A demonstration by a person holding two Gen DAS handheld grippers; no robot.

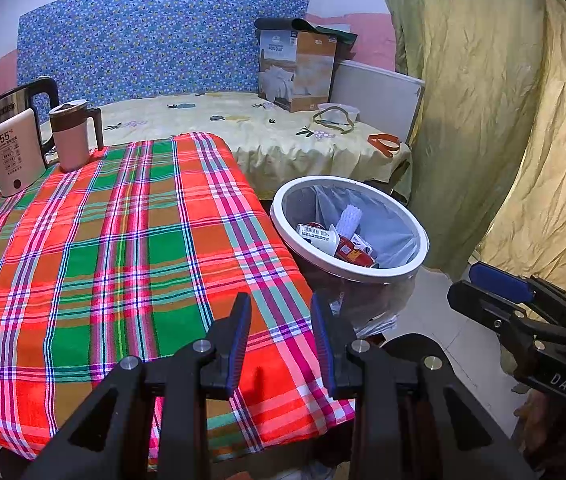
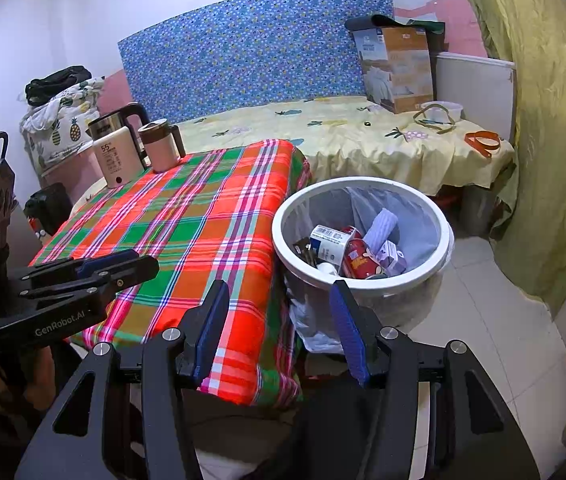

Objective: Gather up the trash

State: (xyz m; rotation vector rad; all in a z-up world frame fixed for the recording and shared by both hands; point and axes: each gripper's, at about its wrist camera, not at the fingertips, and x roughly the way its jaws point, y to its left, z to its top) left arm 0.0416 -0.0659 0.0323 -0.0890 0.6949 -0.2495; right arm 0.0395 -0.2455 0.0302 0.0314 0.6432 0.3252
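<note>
The left gripper (image 1: 281, 336) hangs with jaws parted and nothing between them over the near edge of the plaid tablecloth (image 1: 123, 248). The right gripper (image 2: 279, 320) is likewise released and empty, over the gap between table and bin. Both look drawn back, probably because nothing is left to lift. Just right of the table stands the white bin (image 2: 363, 286), set close for short drops. The trash (image 2: 353, 252), a can, cartons and wrappers, lies inside it. At the far left, a kettle (image 1: 15, 100) and mug (image 1: 73, 136) stand on the table's corner.
</note>
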